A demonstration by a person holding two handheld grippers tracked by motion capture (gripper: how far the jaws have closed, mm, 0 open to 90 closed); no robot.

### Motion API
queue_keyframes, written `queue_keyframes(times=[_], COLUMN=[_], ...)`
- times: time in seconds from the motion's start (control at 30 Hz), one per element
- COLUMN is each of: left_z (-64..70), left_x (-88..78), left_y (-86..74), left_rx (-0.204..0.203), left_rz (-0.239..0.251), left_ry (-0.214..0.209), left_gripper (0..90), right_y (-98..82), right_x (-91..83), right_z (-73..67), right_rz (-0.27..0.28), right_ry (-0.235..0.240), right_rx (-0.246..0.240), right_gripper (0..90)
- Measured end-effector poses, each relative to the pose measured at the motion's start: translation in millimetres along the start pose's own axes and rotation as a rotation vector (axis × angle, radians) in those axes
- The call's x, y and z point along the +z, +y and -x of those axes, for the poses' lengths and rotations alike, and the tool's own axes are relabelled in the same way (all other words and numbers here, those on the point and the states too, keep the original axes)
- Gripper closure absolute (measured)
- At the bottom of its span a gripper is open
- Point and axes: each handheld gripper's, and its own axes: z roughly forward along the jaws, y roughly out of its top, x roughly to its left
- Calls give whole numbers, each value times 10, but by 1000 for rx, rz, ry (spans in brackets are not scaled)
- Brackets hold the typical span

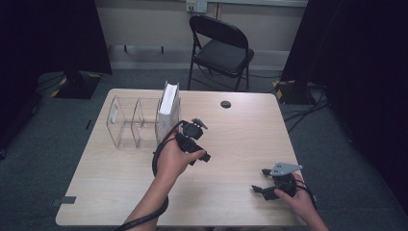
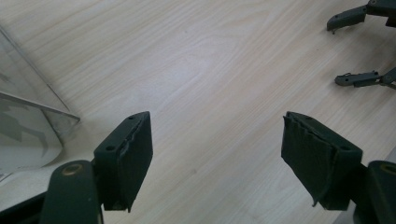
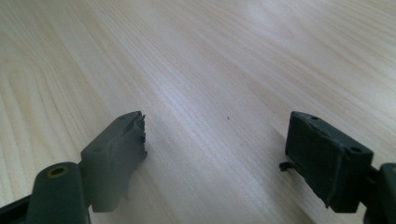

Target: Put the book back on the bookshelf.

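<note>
High view: at the left of the wooden table (image 1: 120,192) a clear plastic organiser (image 1: 137,122) is seen, divided into compartments; the two left ones are bare, while in the rightmost one a white book (image 1: 169,98) is stood upright. Just to the right of that compartment the left gripper (image 1: 199,142) is held in the person's left hand (image 1: 173,161), near the organiser but apart from it, with its jaws spread and nothing between them. A black cable (image 1: 159,154) is looped from it along the forearm. Further right, near the table's front edge, the right gripper (image 1: 262,180) is kept low in the right hand (image 1: 298,199), well apart from the left one, its grey three-cornered plate (image 1: 285,168) on top; its jaws are likewise parted and bare. A small dark round disc (image 1: 225,104) is set in the far part of the tabletop, and a black folding chair (image 1: 219,48) is placed beyond the table.

In the left gripper view a corner of the organiser (image 2: 28,121) is shown at the left, beside the left jaw, untouched; bare wood is seen between the pads (image 2: 135,156), and the other gripper's jaw tips appear at the upper right.

In the right gripper view the pads (image 3: 322,156) are held wide above bare wood
</note>
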Motion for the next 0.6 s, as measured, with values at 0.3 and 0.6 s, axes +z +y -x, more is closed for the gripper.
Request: queue_keyframes(times=[0.3,0.6], left_z=[86,138], left_x=[128,275], left_y=[-9,-47], left_rx=[16,37], left_rz=[7,-4], left_ry=[-17,-34], left_gripper=[250,242], right_y=[0,-1], right_x=[-1,-1], right_z=[-1,2], right_rz=[-1,-1], right_ry=[0,4], right_rx=[1,-4], right_gripper=[192,192])
